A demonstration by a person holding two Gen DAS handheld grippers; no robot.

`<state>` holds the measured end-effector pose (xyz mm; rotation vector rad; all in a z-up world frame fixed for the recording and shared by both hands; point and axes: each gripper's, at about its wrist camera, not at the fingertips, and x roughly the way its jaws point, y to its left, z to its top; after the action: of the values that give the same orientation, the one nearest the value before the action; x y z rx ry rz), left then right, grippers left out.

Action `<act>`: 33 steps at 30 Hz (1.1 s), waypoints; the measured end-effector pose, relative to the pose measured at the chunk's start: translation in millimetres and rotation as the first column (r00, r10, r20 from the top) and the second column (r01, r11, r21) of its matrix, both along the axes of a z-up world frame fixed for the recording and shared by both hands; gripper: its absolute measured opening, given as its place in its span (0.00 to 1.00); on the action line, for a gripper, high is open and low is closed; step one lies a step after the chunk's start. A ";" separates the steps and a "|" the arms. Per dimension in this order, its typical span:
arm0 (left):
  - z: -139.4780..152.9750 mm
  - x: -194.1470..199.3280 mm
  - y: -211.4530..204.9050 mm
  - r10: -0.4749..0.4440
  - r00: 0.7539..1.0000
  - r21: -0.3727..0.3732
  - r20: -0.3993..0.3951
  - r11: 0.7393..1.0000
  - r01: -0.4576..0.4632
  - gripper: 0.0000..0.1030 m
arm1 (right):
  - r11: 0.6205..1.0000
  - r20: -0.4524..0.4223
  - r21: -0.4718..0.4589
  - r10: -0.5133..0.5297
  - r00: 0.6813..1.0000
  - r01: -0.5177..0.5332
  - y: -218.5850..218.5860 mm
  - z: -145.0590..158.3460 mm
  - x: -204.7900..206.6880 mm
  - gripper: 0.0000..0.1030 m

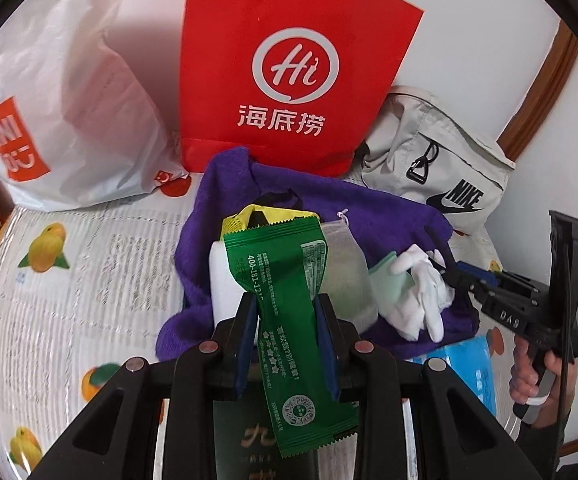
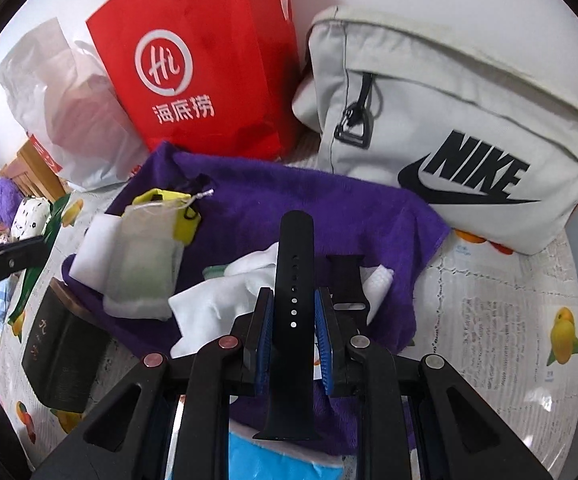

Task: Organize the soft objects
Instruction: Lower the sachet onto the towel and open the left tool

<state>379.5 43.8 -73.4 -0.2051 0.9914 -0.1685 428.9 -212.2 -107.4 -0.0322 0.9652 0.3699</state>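
While both bags stand behind the purple towel (image 2: 289, 200), contents hidden: red paper bag (image 1: 289, 60) upright, grey Nike bag (image 2: 449, 120) just right of it. Left gripper (image 1: 287, 320) fingers clamp a green sachet (image 1: 289, 300) above the towel. Right gripper (image 2: 293, 320) fingers pinch a black watch strap (image 2: 293, 280) over the towel's white gloves (image 2: 209, 304).

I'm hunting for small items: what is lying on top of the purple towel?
On the purple towel lie a white glove, a mesh pouch over a white block and yellow item, and a second black strap piece. Whatever lies beneath the towel is hidden.
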 end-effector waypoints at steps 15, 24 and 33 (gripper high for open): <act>-23.0 54.0 -10.5 -0.005 0.999 -0.015 -0.052 1.000 0.004 0.28 | 0.998 -0.054 -0.025 0.055 0.997 -0.056 7.7 -25.0 10.1 0.21; -37.2 70.1 -19.0 -0.023 0.998 0.043 -0.058 0.999 0.025 0.41 | 0.999 -0.015 0.031 0.036 0.999 -0.036 0.7 -5.9 2.5 0.42; -23.1 66.5 -22.3 -0.011 1.000 0.105 -0.023 0.994 0.014 0.64 | 0.999 0.049 0.038 -0.022 0.999 0.020 -9.4 19.7 -14.1 0.47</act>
<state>446.0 21.4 -96.4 -0.1050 1.0215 -0.1251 414.8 -221.6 -87.8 0.0029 0.9088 0.3662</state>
